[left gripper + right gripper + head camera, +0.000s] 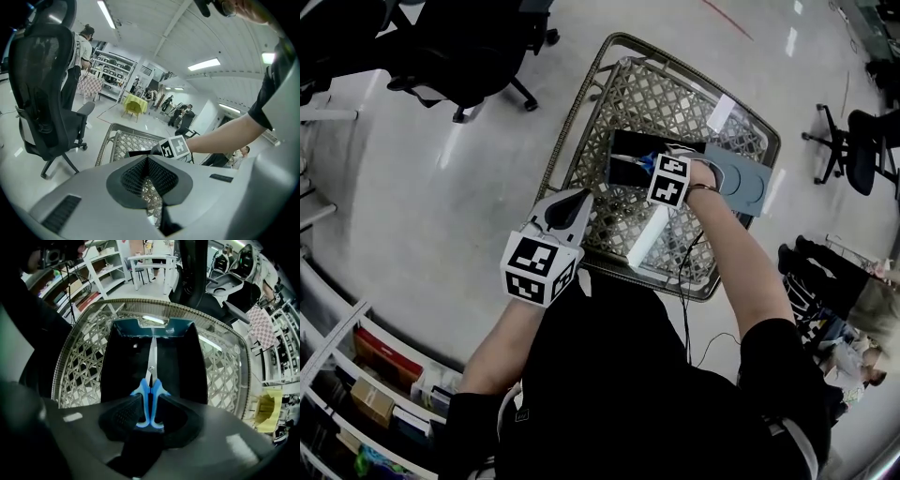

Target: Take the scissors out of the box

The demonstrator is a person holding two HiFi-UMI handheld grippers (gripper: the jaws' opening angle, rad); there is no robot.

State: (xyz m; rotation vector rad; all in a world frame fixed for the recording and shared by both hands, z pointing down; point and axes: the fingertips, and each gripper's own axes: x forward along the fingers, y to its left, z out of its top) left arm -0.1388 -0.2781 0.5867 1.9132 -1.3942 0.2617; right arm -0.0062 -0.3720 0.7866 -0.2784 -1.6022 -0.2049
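A pair of scissors (151, 357) with blue handles lies lengthwise in a black box (187, 362), blades pointing away from me. The box sits inside a wire basket (675, 94). My right gripper (150, 411) points down into the box, and its pads sit against both sides of the blue handles. In the head view the right gripper (654, 167) is mostly hidden under its marker cube, with a bit of blue from the scissors (649, 161) beside it. My left gripper (578, 197) hangs at the basket's near-left rim, fingers together and holding nothing.
A grey-blue flat lid (741, 183) leans at the basket's right side. A white carton (649, 239) lies at its near edge. A black office chair (459, 47) stands at the far left, more chairs (862, 141) at the right, and shelves (375, 375) at the near left.
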